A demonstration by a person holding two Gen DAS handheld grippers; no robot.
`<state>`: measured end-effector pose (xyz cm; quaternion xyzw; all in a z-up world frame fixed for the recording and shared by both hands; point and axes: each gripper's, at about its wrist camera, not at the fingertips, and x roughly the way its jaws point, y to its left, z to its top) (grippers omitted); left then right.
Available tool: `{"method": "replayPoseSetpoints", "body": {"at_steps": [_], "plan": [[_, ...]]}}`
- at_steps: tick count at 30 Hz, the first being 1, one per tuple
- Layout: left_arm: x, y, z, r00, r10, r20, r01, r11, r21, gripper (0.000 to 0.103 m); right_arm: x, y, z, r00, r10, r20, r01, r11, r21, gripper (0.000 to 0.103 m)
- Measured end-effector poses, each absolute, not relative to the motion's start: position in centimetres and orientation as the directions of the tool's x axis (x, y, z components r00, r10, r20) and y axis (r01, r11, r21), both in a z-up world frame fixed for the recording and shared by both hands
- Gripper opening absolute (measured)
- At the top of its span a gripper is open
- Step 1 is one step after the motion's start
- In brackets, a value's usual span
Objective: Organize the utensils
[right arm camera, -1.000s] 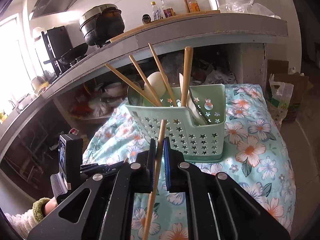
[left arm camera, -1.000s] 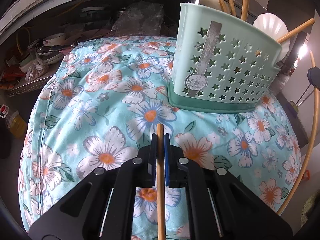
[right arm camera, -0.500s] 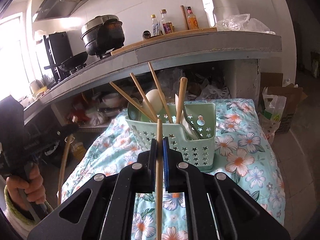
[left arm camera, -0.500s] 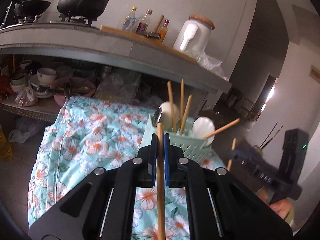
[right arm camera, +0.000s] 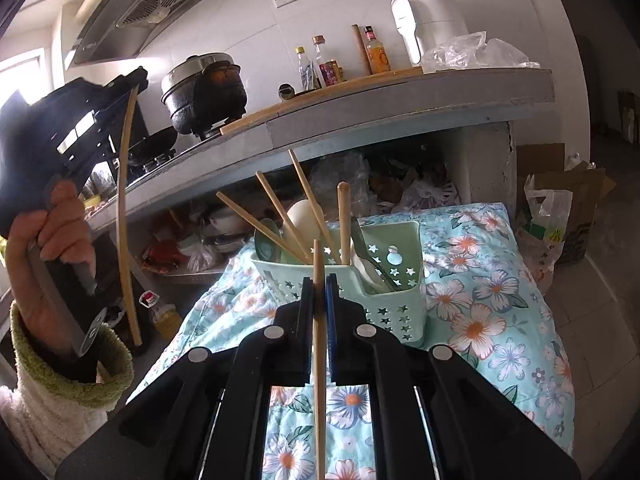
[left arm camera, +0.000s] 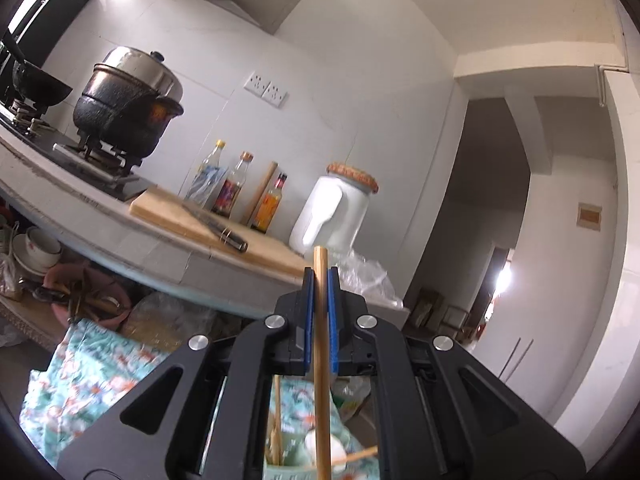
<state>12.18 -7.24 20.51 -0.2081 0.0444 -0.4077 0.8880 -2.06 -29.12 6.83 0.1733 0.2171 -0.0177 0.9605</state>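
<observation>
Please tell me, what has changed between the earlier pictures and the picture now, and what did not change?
The left gripper has tilted upward and been raised: its view went from the floral cloth and green utensil basket to the kitchen counter and wall, with the basket now low beneath it. It keeps its chopstick. The right gripper stays shut on its own chopstick, facing the basket, which has not moved.

Lower end of each clamped chopstick [left arm camera: 321,380] [right arm camera: 319,360] cut off by the frame edge. Floral cloth [left arm camera: 92,376] motion-blurred in the left view. Green caddy [left arm camera: 288,468] largely hidden behind gripper body; its contents possibly spoons.
</observation>
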Motion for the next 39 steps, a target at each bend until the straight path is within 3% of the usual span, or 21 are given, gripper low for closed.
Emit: {"method": "replayPoseSetpoints", "body": {"at_steps": [10, 17, 28, 39], "plan": [[16.6, -13.2, 20.8, 0.705, -0.694, 0.143, 0.672, 0.591, -0.446, 0.005, -1.4, -30.9, 5.9, 0.901, 0.057, -0.429, 0.116, 0.923, 0.366, 0.006], [17.8, -16.2, 18.9, 0.762, -0.638, 0.109, 0.62, 0.671, -0.407, 0.005, -1.3, -31.8, 5.2, 0.901, 0.069, -0.428, 0.119, 0.91, 0.397, 0.006], [17.4, -17.2, 16.4, 0.804, -0.586, 0.101, 0.582, 0.74, -0.338, 0.005, -1.5, -32.5, 4.9, 0.901, 0.08, -0.426, 0.121, 0.897, 0.424, 0.006], [17.3, -16.7, 16.2, 0.817, -0.562, 0.131, 0.567, 0.737, -0.368, 0.005, -1.7, -32.2, 5.4, 0.902, 0.078, -0.425, 0.118, 0.901, 0.417, 0.006]]}}
